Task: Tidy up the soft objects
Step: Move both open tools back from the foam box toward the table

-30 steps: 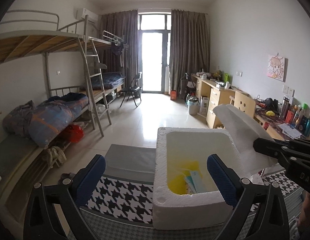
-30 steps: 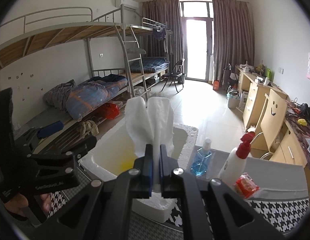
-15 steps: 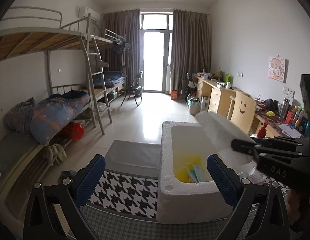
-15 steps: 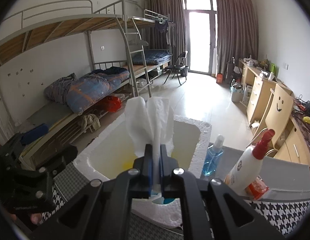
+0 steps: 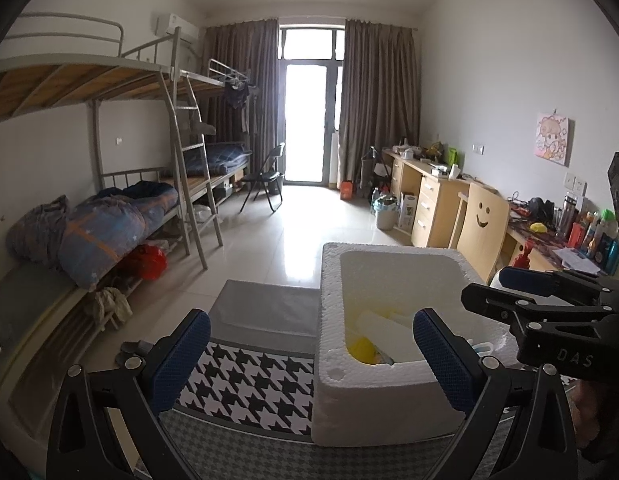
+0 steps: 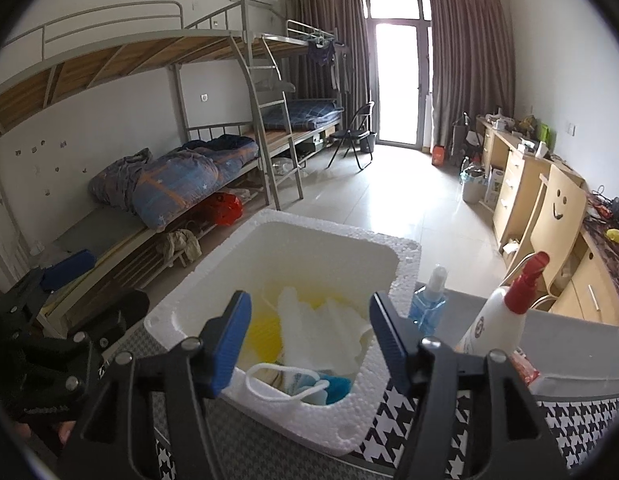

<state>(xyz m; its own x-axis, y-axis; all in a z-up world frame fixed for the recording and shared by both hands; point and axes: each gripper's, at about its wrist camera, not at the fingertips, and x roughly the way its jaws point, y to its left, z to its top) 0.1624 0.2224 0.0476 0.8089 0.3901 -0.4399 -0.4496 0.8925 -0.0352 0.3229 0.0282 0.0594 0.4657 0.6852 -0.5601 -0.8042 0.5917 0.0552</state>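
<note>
Box (image 6: 405,258): white foam, open top, on the houndstooth cloth (image 5: 249,376). In my left view it sits just right of centre, its near wall behind my right-side pad.

Foam sheet (image 6: 321,324): white, crumpled, lying loose inside the box on top of the other contents. Nothing grips it. In the left view it shows as a pale slab (image 5: 383,326) low in the box.

Yellow item (image 6: 263,334): in the box, left of the sheet, partly covered.

Mask (image 6: 293,388): white ear loop and blue-white body, at the near edge inside the box.

My right claw (image 6: 309,344): hovers over the near rim of the box, jaws opening, blue pads well apart. The sheet lies below and between them, touching neither pad.

My left claw (image 5: 309,354): spread wide, nothing between the pads. Left pad over the cloth, right pad in front of the box.

Blue bottle (image 6: 429,304): clear, just beside the box's right wall.

Spray bottle (image 6: 497,316): white with red trigger, right of the blue one.

Red packet (image 6: 523,370): at the spray bottle's foot, partly hidden by my right finger.

Grey mat (image 5: 265,306): beyond the cloth, left of the box.
</note>
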